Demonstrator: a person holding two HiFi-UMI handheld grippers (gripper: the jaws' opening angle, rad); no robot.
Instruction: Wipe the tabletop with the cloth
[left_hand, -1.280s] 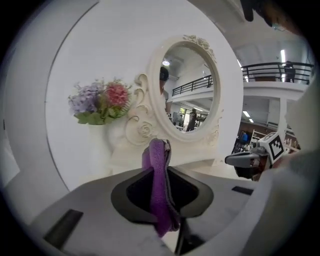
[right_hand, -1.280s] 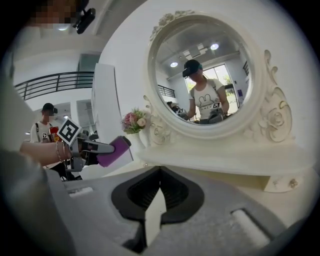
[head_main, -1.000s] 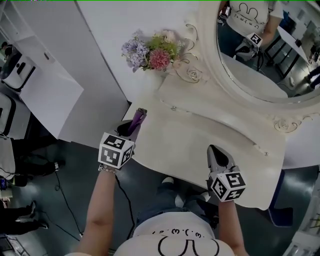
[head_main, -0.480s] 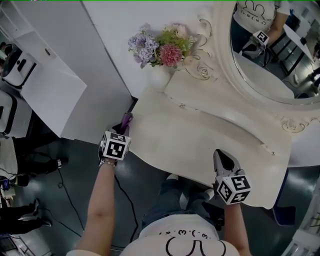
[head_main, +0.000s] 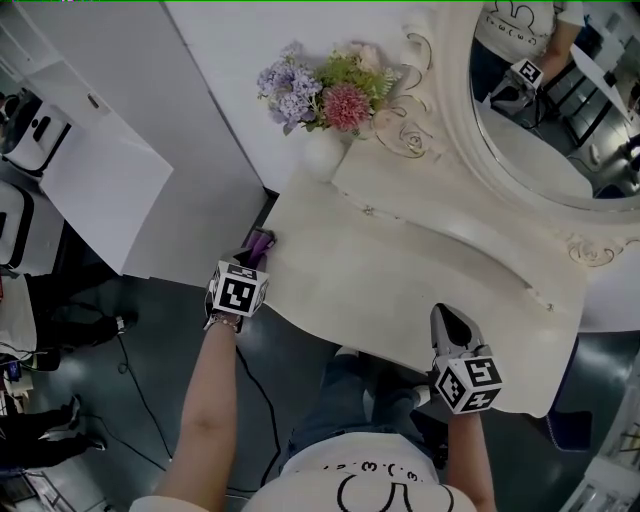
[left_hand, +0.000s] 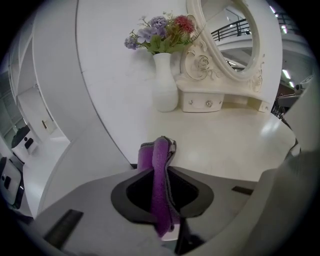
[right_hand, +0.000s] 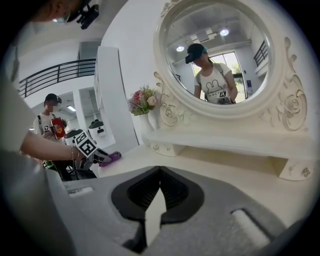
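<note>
A purple cloth (head_main: 261, 240) is pinched in my left gripper (head_main: 256, 253), which is shut on it at the left edge of the cream tabletop (head_main: 400, 285). In the left gripper view the cloth (left_hand: 161, 150) stands folded between the jaws of the left gripper (left_hand: 161, 172) and sticks out over the tabletop (left_hand: 230, 145). My right gripper (head_main: 446, 318) is shut with nothing in it and sits over the table's near edge. In the right gripper view its jaws (right_hand: 159, 192) meet, and the left gripper (right_hand: 95, 154) with the cloth (right_hand: 112, 156) shows far to the left.
A white vase of flowers (head_main: 325, 150) stands at the table's back left corner. An ornate oval mirror (head_main: 545, 130) rises over a raised drawer shelf (head_main: 440, 225) along the back. White cabinets (head_main: 95, 180) stand to the left, and dark floor (head_main: 150, 400) lies below.
My left gripper, still holding the cloth, has drawn back a little toward the table's left edge. The right gripper has hardly moved, and the head view has shifted slightly.
</note>
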